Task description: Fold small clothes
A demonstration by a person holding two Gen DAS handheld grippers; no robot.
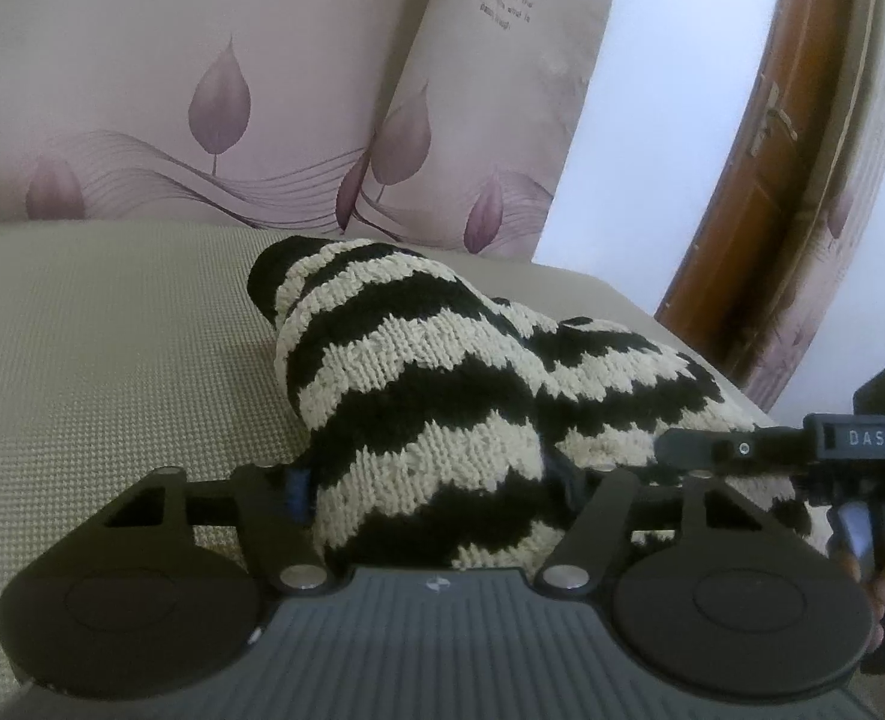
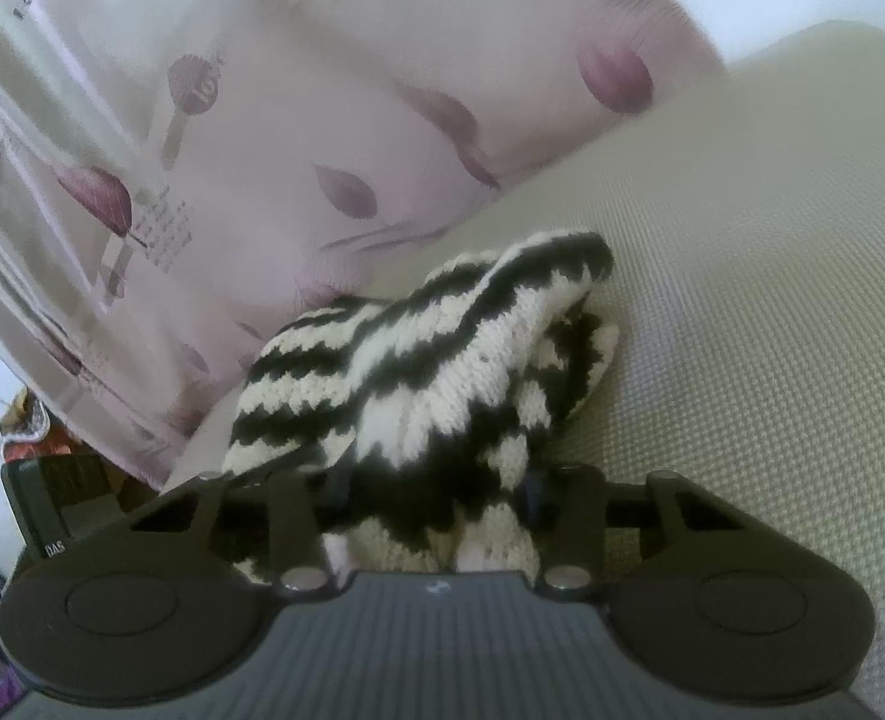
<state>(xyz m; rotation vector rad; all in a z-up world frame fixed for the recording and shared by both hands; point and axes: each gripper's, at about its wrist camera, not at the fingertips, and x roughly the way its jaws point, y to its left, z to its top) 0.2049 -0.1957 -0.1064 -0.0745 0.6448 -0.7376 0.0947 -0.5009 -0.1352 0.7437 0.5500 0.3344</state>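
Both clamped on one striped knit (image 1: 442,396) bunched on the beige cushion (image 1: 112,330), left gripper (image 1: 436,489) and right gripper (image 2: 433,492) at neighbouring edges, likely to lift and spread it flat before folding.

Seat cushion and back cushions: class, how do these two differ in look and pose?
The seat cushion is plain beige with a woven grid texture; the back cushions are pale pink, printed with purple leaves and some text. The seat cushion lies flat, bearing the striped knit garment; the back cushions stand upright behind it. Both are fabric-covered.
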